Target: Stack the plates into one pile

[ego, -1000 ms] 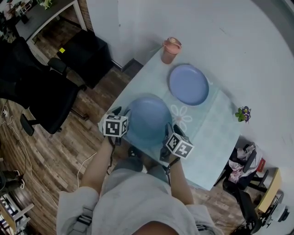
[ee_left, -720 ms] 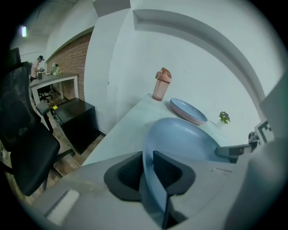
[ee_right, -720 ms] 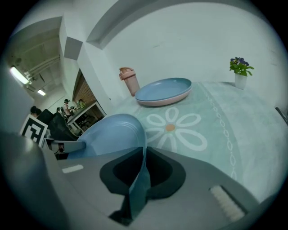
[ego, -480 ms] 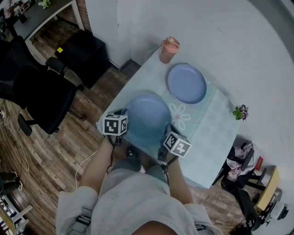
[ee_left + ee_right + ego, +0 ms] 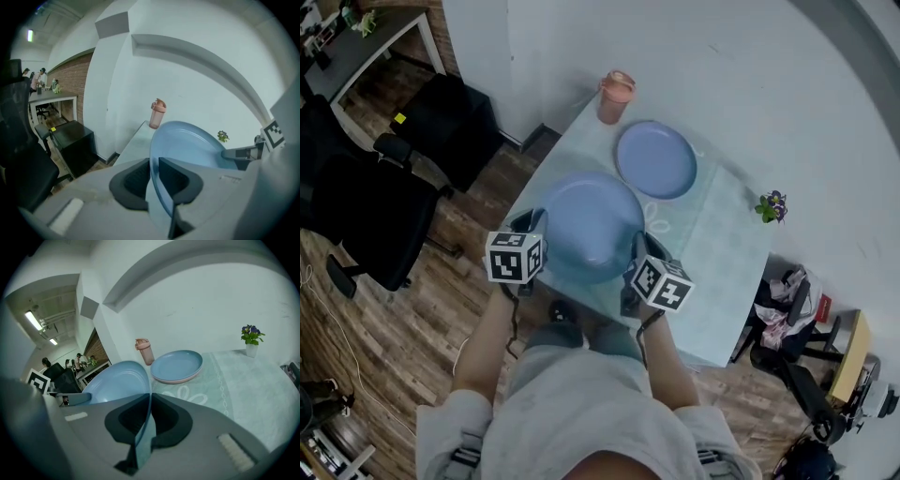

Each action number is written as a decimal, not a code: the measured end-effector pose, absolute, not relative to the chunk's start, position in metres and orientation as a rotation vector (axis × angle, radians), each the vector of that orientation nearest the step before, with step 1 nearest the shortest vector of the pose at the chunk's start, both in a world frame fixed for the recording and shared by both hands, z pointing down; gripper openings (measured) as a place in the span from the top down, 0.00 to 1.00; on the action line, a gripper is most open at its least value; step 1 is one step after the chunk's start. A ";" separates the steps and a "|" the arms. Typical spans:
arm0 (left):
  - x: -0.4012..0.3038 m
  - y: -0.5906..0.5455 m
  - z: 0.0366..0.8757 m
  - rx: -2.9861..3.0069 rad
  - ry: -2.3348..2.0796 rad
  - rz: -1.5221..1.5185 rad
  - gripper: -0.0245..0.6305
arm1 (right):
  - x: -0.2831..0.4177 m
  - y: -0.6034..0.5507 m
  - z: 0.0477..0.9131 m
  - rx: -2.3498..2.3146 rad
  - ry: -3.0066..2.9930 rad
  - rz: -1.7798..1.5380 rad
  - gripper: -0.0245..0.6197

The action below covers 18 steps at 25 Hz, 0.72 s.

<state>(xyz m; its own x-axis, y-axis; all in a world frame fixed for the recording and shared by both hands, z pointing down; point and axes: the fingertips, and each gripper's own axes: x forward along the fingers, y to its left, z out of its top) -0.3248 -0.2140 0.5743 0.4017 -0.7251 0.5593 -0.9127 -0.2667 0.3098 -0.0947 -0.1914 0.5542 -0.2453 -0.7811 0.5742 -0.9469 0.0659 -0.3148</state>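
Both forearms reach forward, grippers tilted downward. The left gripper (image 5: pixel 533 223) and right gripper (image 5: pixel 638 247), jaws just closed, pinch opposite rims of the round blue plate (image 5: pixel 589 221) over the pale green table (image 5: pixel 724 251)'s near end. A second blue plate (image 5: pixel 655 159) lies farther right.

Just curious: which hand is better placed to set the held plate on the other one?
Right, narrowly: left gripper and right gripper both clamp the held plate, but the right sits nearer the second plate.

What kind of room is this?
Probably an office, not a home kitchen: there's a black swivel chair, a work desk along the brick wall, and just one small cloth-covered table.
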 end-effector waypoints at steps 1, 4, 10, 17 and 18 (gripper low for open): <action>-0.322 -0.215 0.566 2.088 -1.395 0.397 0.86 | -0.092 -0.193 0.546 1.753 -2.106 0.930 0.94; -0.310 -0.223 0.541 2.139 -1.405 0.346 0.86 | -0.081 -0.203 0.518 1.759 -2.149 0.868 0.94; -0.275 -0.241 0.501 2.211 -1.387 0.244 0.86 | -0.047 -0.229 0.463 1.738 -2.210 0.732 0.94; -0.237 -0.273 0.480 2.227 -1.371 0.220 0.86 | -0.011 -0.268 0.433 1.733 -2.233 0.642 0.94; -0.231 -0.279 0.477 2.231 -1.366 0.221 0.86 | -0.005 -0.275 0.429 1.732 -2.235 0.631 0.94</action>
<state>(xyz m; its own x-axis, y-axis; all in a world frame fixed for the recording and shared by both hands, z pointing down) -0.2307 -0.2789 0.4772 0.4804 -0.7853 0.3905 -0.8684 -0.3635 0.3373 -0.0052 -0.2747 0.4286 -0.2658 -0.8560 0.4435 -0.9615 0.2021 -0.1862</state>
